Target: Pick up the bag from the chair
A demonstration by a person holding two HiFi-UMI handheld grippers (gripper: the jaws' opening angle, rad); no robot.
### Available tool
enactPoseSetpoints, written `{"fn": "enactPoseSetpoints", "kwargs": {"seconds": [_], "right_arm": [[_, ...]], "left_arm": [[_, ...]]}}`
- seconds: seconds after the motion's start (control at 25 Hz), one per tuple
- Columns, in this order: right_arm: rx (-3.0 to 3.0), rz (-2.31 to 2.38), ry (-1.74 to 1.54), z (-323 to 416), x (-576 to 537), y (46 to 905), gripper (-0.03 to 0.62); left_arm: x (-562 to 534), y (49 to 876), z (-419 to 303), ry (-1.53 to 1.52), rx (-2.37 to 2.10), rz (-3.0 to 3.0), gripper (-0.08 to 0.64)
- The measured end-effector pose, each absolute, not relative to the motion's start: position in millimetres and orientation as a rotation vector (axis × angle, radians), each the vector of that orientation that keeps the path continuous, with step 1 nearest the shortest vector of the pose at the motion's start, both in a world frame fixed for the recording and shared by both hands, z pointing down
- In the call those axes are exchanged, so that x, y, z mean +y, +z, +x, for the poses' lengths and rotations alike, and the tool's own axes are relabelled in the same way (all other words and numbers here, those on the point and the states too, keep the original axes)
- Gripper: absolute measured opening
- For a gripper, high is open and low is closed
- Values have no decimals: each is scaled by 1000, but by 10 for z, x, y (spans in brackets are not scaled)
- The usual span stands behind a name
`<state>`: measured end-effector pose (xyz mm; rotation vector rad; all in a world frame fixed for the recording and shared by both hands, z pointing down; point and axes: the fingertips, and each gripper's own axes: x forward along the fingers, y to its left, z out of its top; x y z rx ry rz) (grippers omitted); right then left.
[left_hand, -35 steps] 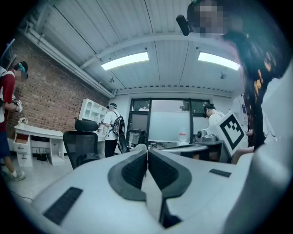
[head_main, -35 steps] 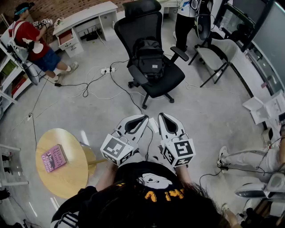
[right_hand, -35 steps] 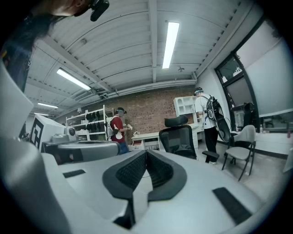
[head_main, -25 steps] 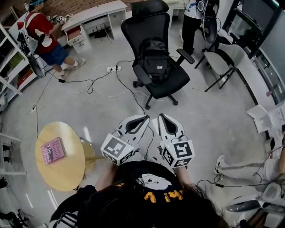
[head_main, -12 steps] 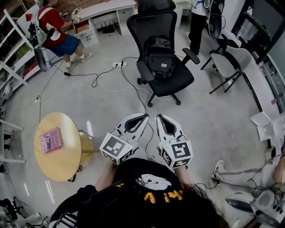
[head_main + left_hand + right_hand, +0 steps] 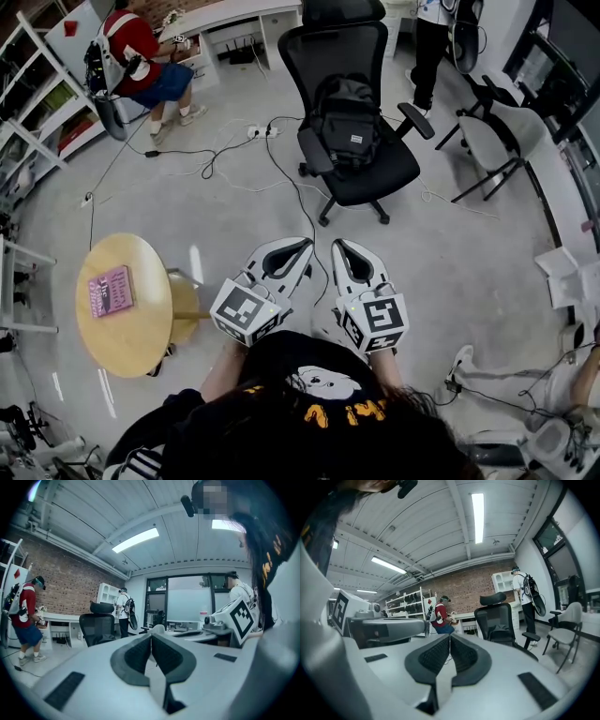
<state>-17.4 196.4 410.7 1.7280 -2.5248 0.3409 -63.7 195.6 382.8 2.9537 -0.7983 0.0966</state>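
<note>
**Brick-walled open office**

A glossy grey floor [image 6: 187, 202] carries loose black cables [image 6: 288, 183]. A round wooden tabletop [image 6: 141, 328] with a pink book [image 6: 111, 291] stands at left, white shelving [image 6: 37, 103] beyond it. A white desk [image 6: 230, 13] lines the brick wall [image 6: 61, 585]. Strip lights [image 6: 477, 515] run along the ribbed ceiling; large windows [image 6: 187, 604] fill the far end.

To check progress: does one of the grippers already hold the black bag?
No, the bag rests on the chair, well apart from the left gripper and right gripper, both shut and empty.
</note>
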Motion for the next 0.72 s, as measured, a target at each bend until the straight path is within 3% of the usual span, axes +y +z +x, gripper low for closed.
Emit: {"fn": "enactPoseSetpoints", "kwargs": {"seconds": [0.72], "right_arm": [[-2386,1869,405,274,61,4182,6]], "left_arm": [[-34,3955,-223,83,-603,2957,9]]}}
